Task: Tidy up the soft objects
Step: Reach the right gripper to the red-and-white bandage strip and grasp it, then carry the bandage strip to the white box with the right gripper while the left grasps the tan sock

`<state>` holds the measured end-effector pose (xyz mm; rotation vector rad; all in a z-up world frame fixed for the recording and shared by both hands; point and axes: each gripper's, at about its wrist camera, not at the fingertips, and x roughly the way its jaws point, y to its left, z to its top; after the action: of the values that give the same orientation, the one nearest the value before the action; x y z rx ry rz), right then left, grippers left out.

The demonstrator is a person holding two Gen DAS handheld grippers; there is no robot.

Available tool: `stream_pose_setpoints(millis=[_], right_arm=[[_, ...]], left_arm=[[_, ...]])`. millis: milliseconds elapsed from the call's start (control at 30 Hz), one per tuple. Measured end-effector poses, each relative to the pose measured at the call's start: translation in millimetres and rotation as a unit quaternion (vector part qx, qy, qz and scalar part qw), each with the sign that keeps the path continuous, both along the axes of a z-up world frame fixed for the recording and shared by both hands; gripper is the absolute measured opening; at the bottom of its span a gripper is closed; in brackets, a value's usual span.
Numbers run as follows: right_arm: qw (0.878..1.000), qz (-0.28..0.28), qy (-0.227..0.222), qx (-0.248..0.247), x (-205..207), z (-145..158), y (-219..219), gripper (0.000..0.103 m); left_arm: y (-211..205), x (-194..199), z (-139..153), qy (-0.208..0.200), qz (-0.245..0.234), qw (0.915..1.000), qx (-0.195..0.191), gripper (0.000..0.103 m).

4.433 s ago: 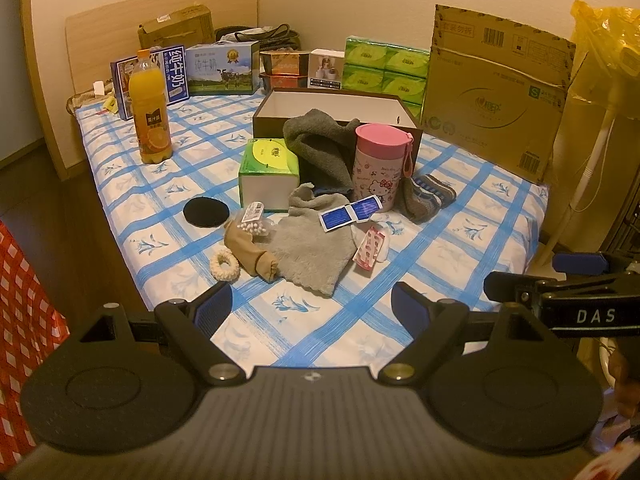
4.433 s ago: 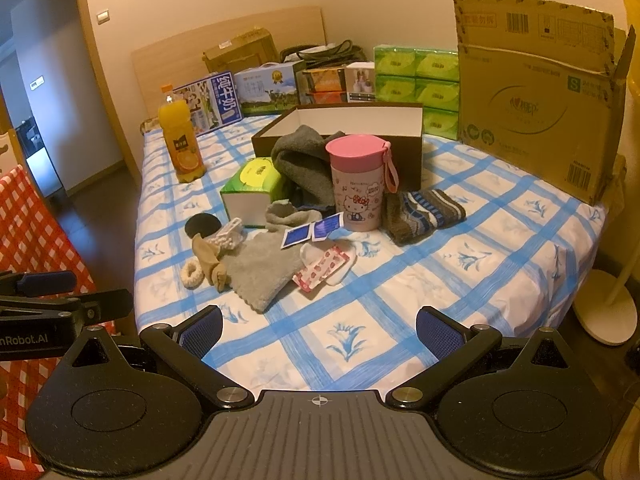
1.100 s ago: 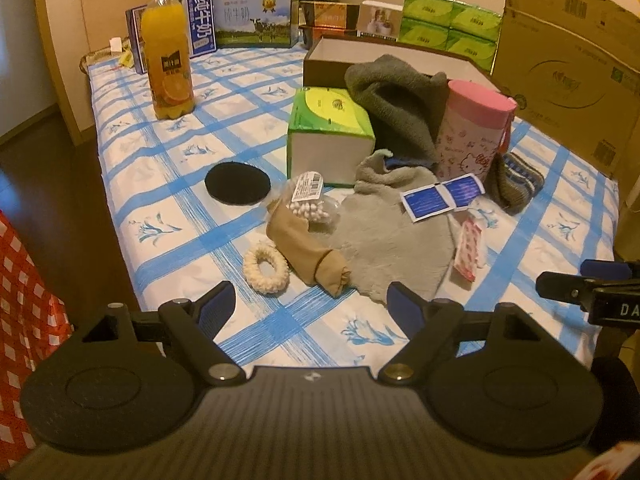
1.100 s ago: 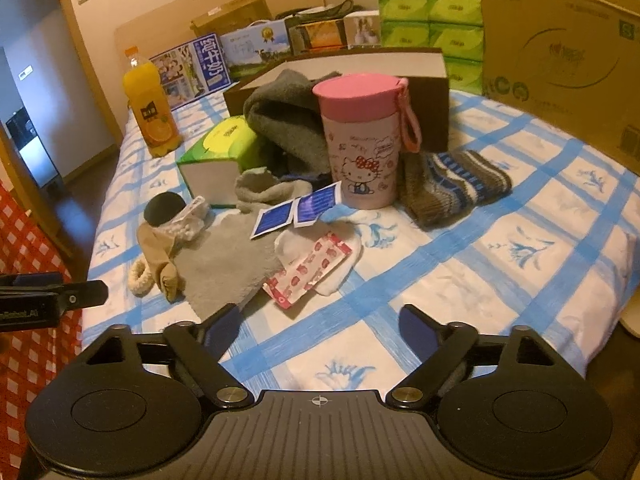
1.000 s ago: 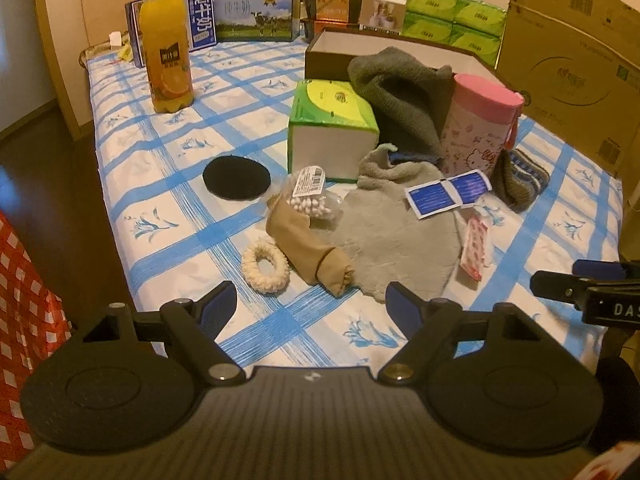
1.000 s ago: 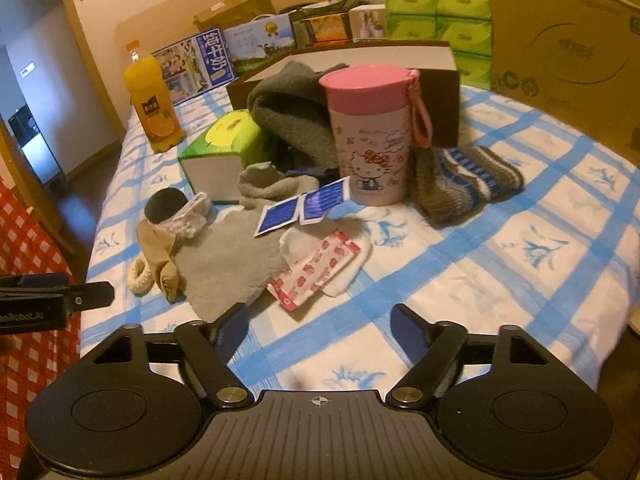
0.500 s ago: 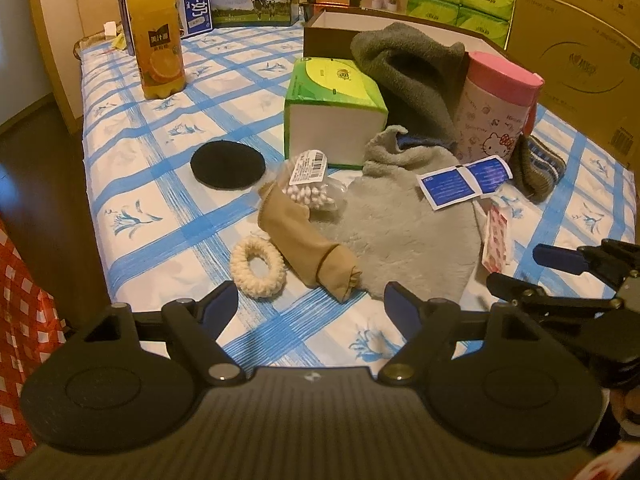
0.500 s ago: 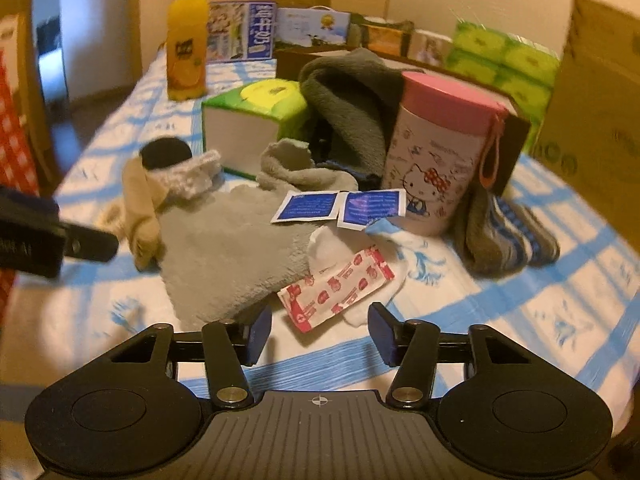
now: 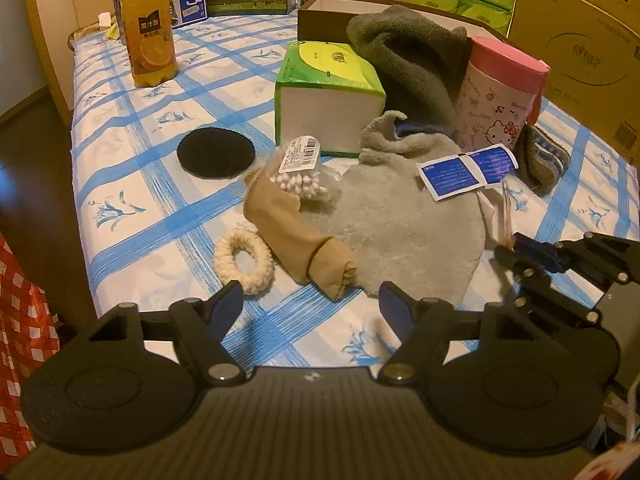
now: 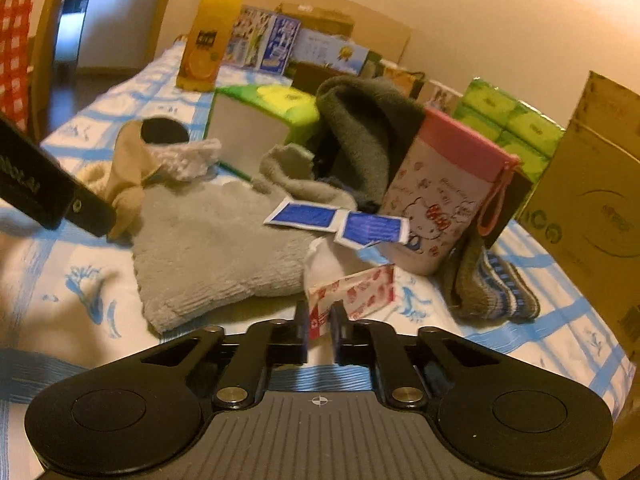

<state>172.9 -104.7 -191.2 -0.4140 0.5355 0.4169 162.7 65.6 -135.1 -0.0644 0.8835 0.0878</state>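
Right gripper (image 10: 319, 326) pinching red-patterned packet (image 10: 354, 296), left gripper (image 9: 310, 306) spread

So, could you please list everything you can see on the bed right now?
Juice bottle: 1, orange, far left.
Tissue box: 1, green-white, centre.
Dark towel: 1, grey, draped from brown box.
Cup: 1, pink lid, right.
Light cloth: 1, grey, centre.
Blue sachets: 2, on cloth.
Red packet: 1, in right gripper.
Striped sock: 1, beside cup.
Tan sock: 1, rolled.
Scrunchie: 1, cream.
Black pad: 1.
Swab bag: 1, clear.
Left gripper: open.
Right gripper: shut on packet.
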Motion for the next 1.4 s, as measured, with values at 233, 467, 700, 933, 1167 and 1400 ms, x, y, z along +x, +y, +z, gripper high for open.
stream_pose_setpoints(millis=[233,467,700,933,1167,1400], right_arm=[[0.988,-0.072,0.042,0.129,10,28,-48,0.001],[0.963,-0.123,0.135,0.197,20,27,-92,0.002],[0.958,-0.123,0.153,0.211,31,17,-96,0.034],[0.978,-0.106,0.116,0.140,35,10,-77,0.033],[0.979,-0.083,0.127,0.138,43,17,-82,0.040],[0.992,0.006,0.113,0.063,56,4,-73,0.059]], left_arm=[[-2,4,1,-0.005,-0.003,1.0000,0.000,0.069],[-8,5,-2,-0.002,-0.010,0.9999,-0.004,0.069],[-10,8,-5,0.000,-0.012,0.9999,-0.005,0.069],[-9,12,-6,0.000,-0.010,0.9999,-0.007,0.069],[-10,14,-8,0.002,-0.013,0.9998,-0.011,0.069],[-9,16,-12,0.008,-0.012,0.9998,-0.012,0.069]])
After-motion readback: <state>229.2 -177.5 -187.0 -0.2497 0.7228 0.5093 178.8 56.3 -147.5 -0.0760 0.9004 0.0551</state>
